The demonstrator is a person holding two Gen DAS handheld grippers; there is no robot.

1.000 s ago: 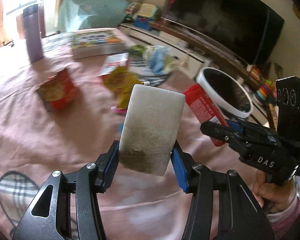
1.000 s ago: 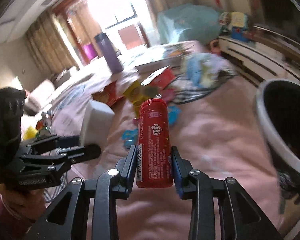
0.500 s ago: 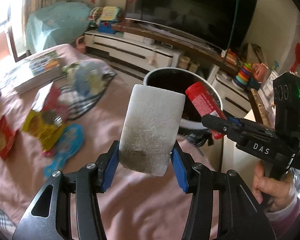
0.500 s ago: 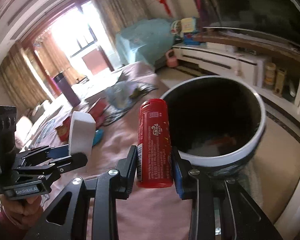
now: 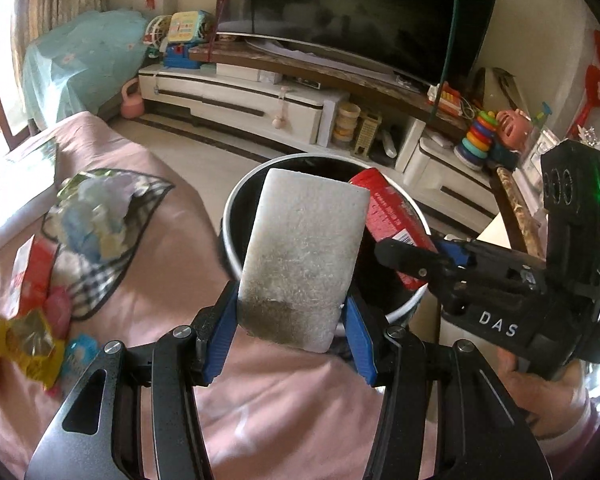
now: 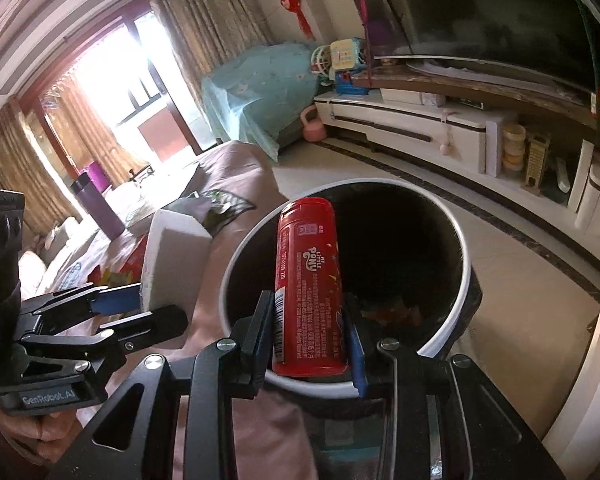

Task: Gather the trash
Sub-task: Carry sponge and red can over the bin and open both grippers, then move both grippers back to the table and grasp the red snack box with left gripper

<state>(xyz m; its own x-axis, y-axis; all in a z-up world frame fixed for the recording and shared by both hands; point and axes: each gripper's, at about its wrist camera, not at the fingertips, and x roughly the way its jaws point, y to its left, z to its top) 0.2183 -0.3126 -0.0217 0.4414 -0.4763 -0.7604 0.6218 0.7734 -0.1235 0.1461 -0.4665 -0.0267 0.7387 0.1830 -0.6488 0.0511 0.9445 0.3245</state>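
My left gripper (image 5: 288, 340) is shut on a white foam block (image 5: 304, 256) with a dirty lower end, held upright in front of the trash bin (image 5: 236, 216). My right gripper (image 6: 310, 344) is shut on a red cylindrical can (image 6: 308, 288), held over the near rim of the round white-rimmed bin (image 6: 464, 280). The bin's black inside holds some orange scraps. In the left wrist view the right gripper (image 5: 412, 258) holds the red can (image 5: 392, 220) over the bin. The foam block (image 6: 172, 256) and the left gripper (image 6: 140, 312) show in the right wrist view, left of the bin.
Wrappers (image 5: 28, 344), a red packet (image 5: 32, 272) and a crumpled bag on a checked cloth (image 5: 96, 224) lie on the pink-covered table (image 5: 172, 208). A purple bottle (image 6: 96, 204) stands farther back. A TV cabinet (image 5: 260, 100) lines the wall behind the bin.
Both grippers have swung from the table toward the bin, each keeping its load. The red can now hangs over the bin's opening and the foam block is closer to its rim.
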